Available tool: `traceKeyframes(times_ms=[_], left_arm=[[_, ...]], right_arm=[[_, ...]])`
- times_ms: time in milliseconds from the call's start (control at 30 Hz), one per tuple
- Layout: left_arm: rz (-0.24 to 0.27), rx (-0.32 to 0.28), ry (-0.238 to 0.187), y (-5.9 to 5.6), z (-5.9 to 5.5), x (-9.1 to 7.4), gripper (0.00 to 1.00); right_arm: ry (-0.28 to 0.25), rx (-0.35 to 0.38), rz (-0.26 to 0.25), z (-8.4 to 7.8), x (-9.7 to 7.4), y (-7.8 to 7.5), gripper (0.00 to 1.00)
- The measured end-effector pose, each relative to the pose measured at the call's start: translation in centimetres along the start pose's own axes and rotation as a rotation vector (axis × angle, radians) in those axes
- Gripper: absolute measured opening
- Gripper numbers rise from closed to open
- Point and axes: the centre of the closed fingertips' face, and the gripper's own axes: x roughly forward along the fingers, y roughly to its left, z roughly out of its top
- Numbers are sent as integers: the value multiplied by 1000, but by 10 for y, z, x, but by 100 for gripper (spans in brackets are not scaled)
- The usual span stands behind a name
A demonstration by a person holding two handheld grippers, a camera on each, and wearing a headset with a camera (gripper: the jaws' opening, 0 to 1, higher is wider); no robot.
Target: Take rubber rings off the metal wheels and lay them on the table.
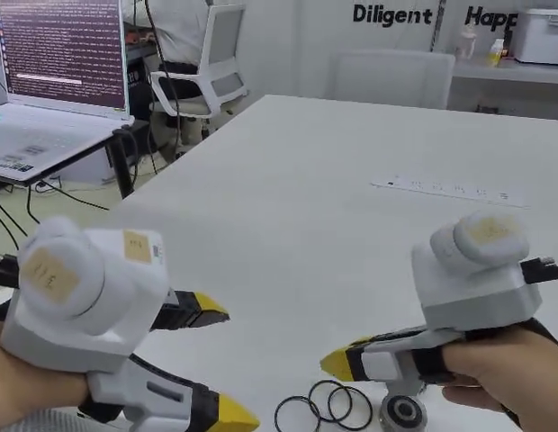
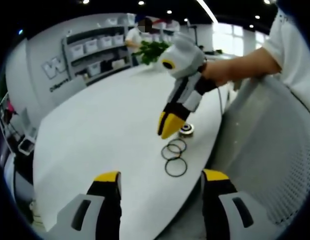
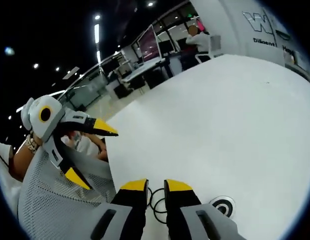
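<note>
Three black rubber rings lie overlapping near the white table's front edge, and a small metal wheel lies flat just right of them. My right gripper hovers above the rings, shut, with nothing visible between its yellow tips. My left gripper stands open at the front left, off the rings. The left gripper view has the rings and wheel ahead of its wide jaws, with the right gripper over them. In the right gripper view the rings and wheel sit by its jaws.
An open laptop stands on a side desk at the left. A white power strip lies on the table's far right. Office chairs stand behind the table. The table's front edge runs right under both grippers.
</note>
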Motion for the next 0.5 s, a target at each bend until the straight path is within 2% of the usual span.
traceKeyframes(times_ms=[100,200,300,500], left_arm=[[-6,-2,-2,0,1,0,67],[-36,-5,-15,-5,3,1,68],[-48,-7,-12,-6,3,1,69],[-61,43,6,-6,6,1,73]], right_arm=[[-51,7,-5,12,-7,-2,10],[-90,21,-4,23,-16,-3,11],[-116,22,-12,29,-24,-4,12],[-153,39,-28,32,-41,-12,12]])
